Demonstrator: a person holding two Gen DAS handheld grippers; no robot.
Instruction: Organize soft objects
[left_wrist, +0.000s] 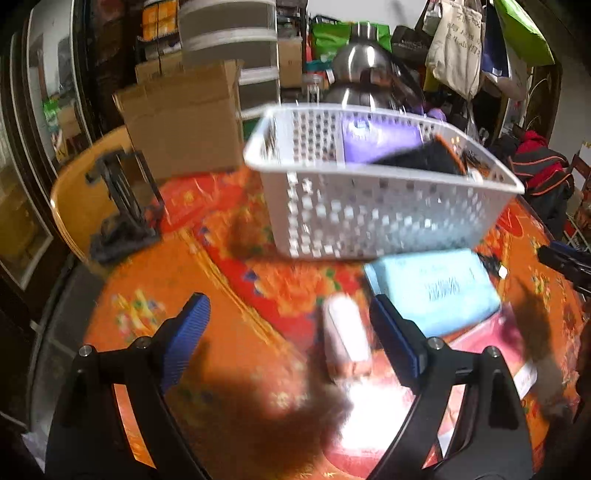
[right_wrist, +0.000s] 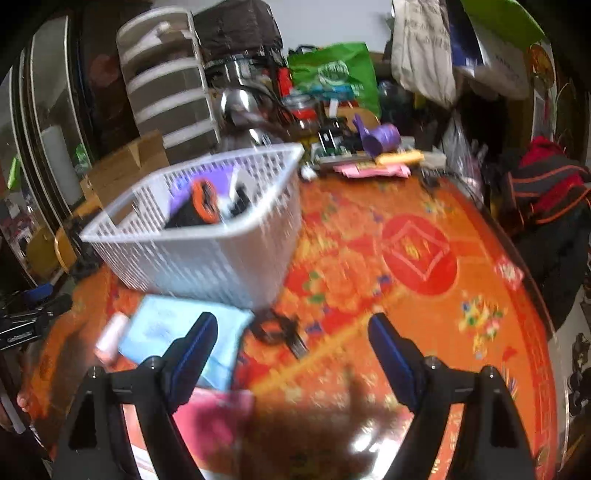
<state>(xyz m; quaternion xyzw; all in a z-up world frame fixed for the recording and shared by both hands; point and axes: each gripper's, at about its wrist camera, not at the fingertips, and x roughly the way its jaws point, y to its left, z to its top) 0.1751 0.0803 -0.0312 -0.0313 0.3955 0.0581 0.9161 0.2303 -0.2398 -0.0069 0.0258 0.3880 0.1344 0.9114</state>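
Both pairs of fingers stand wide apart and pinch nothing: the left gripper (left_wrist: 290, 321) above a small white roll (left_wrist: 345, 339), the right gripper (right_wrist: 293, 332) above the orange patterned surface (right_wrist: 461, 314). Just beyond lie one light blue soft pack (left_wrist: 436, 291) and one pink pack (right_wrist: 214, 417), touching each other. Behind them stands one white basket (left_wrist: 369, 225), holding one purple pack (left_wrist: 380, 136) and one black-and-orange item (right_wrist: 203, 206). One cardboard box (left_wrist: 184, 118) stands farther back.

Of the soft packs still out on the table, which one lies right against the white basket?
The light blue pack, lying against the white perforated basket's front wall. The pink pack lies nearer the camera, and the small white roll beside the blue one.
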